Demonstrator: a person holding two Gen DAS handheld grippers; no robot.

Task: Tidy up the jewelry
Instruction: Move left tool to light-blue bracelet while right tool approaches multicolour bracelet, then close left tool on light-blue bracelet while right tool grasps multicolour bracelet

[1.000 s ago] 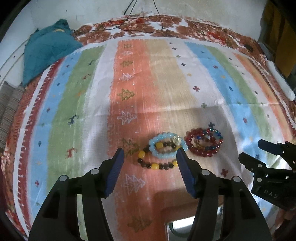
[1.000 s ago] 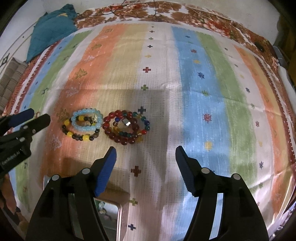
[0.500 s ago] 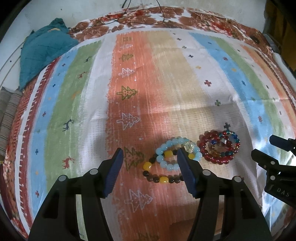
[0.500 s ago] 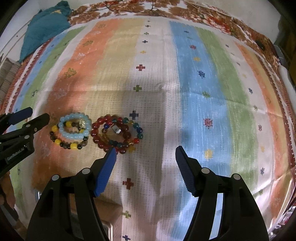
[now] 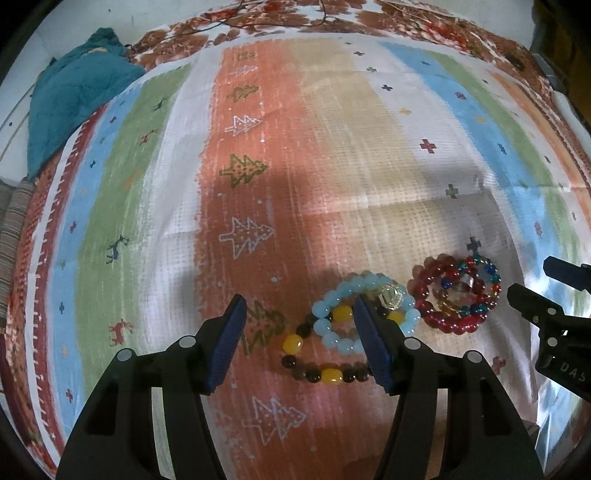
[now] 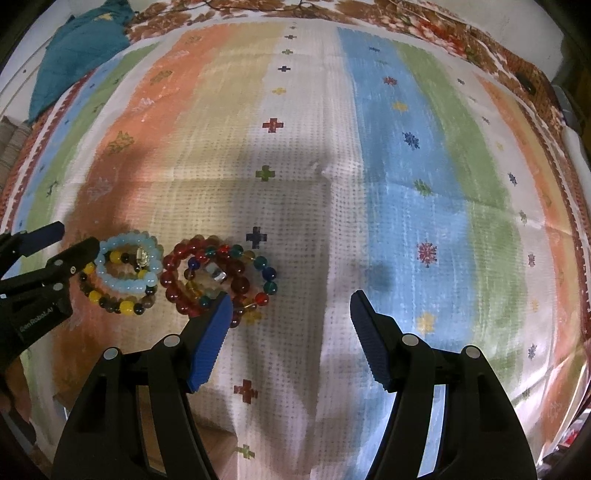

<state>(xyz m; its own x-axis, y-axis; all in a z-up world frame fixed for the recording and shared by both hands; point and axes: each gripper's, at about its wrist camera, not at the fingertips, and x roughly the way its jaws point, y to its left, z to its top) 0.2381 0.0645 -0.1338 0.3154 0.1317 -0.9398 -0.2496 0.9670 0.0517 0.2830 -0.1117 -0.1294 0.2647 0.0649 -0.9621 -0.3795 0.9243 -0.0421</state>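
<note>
While two small heaps of bracelets lie side by side on the striped cloth (image 5: 332, 155), both grippers hang over them with jaws spread wide and holding nothing. On the left sits the pale blue bracelet (image 5: 334, 334), resting partly on a string of dark and yellow beads (image 5: 325, 371); a clear faceted bead (image 5: 390, 297) sits on its far rim. Just right of it, close but whether touching I cannot tell, lies the red bracelet (image 5: 430, 308) with a multicoloured strand (image 5: 487, 291) coiled inside.

The left gripper (image 5: 301, 343) straddles the near left part of the blue heap; its right finger (image 5: 371, 350) covers part of the blue ring, its left finger stands over bare orange stripe. The right gripper (image 6: 291, 339) is over white cloth right of the red heap (image 6: 207, 273), its left finger (image 6: 208, 347) overlapping that heap's near edge.

Far at the left corner a teal cloth (image 5: 70, 99) is bunched on a floral sheet (image 5: 424, 22).
</note>
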